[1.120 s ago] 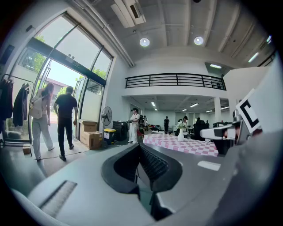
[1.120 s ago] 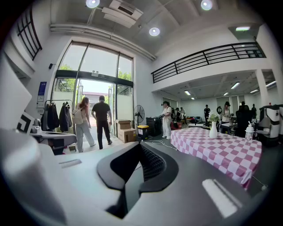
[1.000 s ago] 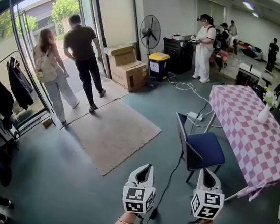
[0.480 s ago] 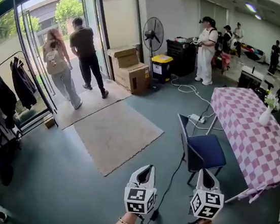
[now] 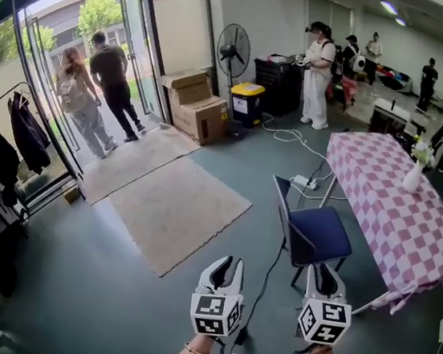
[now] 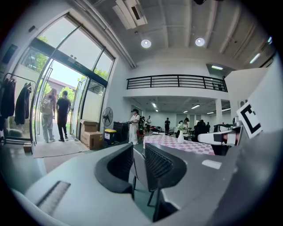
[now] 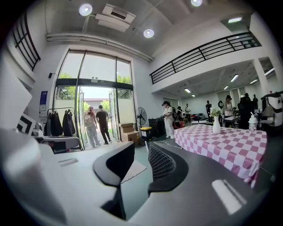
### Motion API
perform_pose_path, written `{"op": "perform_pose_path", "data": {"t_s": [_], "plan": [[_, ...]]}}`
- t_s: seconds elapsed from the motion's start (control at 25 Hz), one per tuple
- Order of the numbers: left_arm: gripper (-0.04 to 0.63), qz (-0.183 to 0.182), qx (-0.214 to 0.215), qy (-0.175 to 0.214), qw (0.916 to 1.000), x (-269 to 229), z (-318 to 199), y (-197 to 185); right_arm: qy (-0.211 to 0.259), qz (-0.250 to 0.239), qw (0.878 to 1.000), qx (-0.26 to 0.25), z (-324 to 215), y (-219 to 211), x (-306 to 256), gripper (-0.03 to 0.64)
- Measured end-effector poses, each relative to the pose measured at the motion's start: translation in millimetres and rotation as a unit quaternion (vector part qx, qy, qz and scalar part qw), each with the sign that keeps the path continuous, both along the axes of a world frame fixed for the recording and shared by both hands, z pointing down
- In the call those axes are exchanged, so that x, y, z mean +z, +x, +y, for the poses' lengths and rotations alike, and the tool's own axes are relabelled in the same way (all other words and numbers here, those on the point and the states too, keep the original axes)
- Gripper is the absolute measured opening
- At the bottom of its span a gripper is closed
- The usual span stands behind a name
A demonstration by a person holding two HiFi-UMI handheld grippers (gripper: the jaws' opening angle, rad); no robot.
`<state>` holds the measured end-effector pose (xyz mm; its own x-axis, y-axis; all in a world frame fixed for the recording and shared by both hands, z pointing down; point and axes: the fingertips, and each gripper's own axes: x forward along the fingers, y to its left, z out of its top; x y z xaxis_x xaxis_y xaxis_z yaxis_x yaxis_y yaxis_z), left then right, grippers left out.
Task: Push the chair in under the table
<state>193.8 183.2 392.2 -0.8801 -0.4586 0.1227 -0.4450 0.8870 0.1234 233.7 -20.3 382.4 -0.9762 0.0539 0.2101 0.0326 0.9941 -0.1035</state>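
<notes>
Head view, left to right

1. Coat rack [image 5: 12,140], far left: dark jackets hanging, beside the glass doors [image 5: 133,47]
2. Two people [image 5: 95,91] in the open doorway, backs to the camera
3. Beige rug [image 5: 176,211] on the grey-green floor, with a second mat nearer the doors
4. Cardboard boxes [image 5: 195,104], stacked against the wall right of the doors
5. Standing fan [image 5: 234,51], then a dark bin with a yellow lid [image 5: 247,103] just beside it
6. Person in white [image 5: 317,71] at a dark cabinet, with more people further back
7. Left gripper [image 5: 226,263], low centre, marker cube toward the camera. Its own view shows the jaws [image 6: 138,165] opening, with a narrow gap between the ribbed pads. Nothing is in the gap, and the chair legs show beyond it
8. Chair [image 5: 319,235]: blue seat, dark back on its left side. It stands on the floor facing the table's near long side, pulled out, the seat not under the top. It is just ahead of the right gripper and touched by neither gripper
9. Right gripper [image 5: 324,271]: jaws [image 7: 141,165] opening, a modest gap, empty, with floor and rug seen through it
10. White power strip [image 5: 306,182] with cables on the floor, behind the chair
11. Table [image 5: 398,216], right: pink-and-white checked cloth, with a white vase [image 5: 413,176] of flowers on it
</notes>
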Motion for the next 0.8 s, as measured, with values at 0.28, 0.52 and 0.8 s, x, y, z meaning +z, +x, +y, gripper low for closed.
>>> {"op": "perform_pose_path", "data": {"t_s": [0.28,0.52,0.8], "plan": [[0.112,0.002,0.006,0.001,1.0,3,-15,-2,-0.004,-0.001,1.0,0.007,-14,1,0,0.104],[0.106,-0.002,-0.001,-0.013,0.9999,10,-27,-3,0.01,0.005,1.0,-0.004,-36,1,9,0.104],[0.092,0.005,-0.01,-0.032,0.9994,19,-20,-10,-0.021,0.028,0.999,0.013,-61,-15,29,0.104]]}}
